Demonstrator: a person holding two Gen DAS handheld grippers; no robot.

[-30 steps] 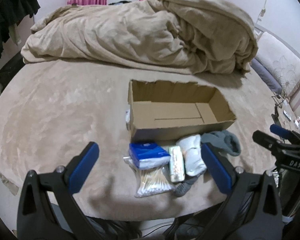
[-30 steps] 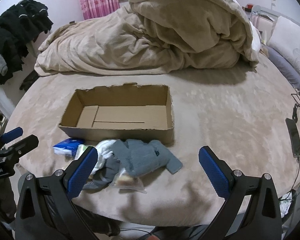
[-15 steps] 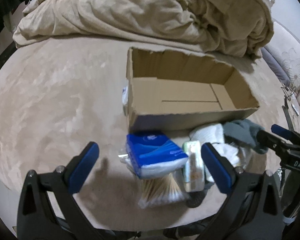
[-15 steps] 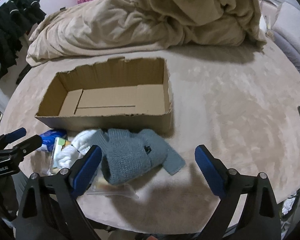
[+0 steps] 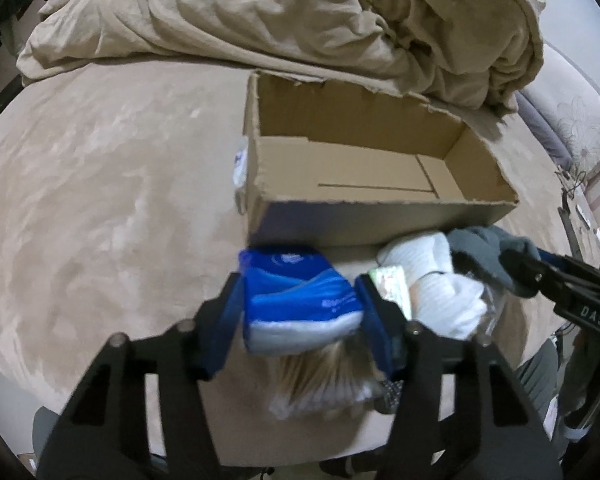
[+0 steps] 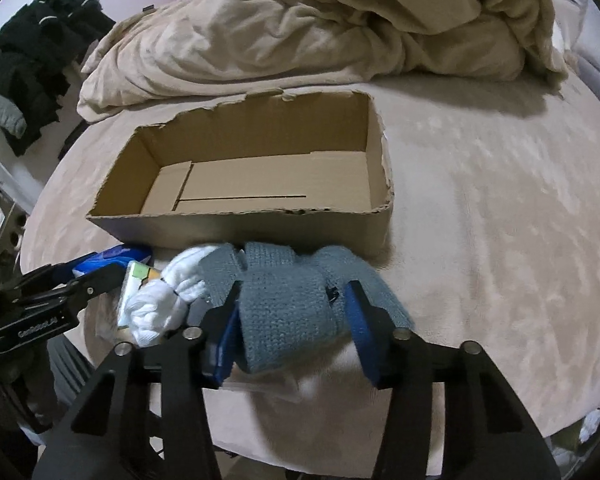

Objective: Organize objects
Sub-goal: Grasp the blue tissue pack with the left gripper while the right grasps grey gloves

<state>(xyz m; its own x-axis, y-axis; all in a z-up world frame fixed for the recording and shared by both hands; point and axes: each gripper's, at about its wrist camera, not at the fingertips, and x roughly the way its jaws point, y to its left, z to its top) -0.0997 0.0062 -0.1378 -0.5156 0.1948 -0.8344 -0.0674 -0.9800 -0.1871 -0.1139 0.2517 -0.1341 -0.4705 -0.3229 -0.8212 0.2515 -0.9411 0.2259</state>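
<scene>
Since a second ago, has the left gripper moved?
Yes. The left gripper advanced toward the cardboard box and closed its fingers around the blue tissue pack.

1 cardboard box (image 5: 380, 216), 1 blue tissue pack (image 5: 300, 300), 1 grey sock (image 6: 288, 320), 1 white sock (image 5: 440, 280), 1 cotton-swab bag (image 5: 324, 376).

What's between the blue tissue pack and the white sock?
A small green-and-white packet, lying between the blue tissue pack and white sock; clearest in the left wrist view.

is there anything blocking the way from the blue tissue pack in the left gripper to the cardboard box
Only the open cardboard box's near wall stands between. The blue tissue pack, between the left gripper's fingers, would likely need lifting over it. The box looks empty.
</scene>
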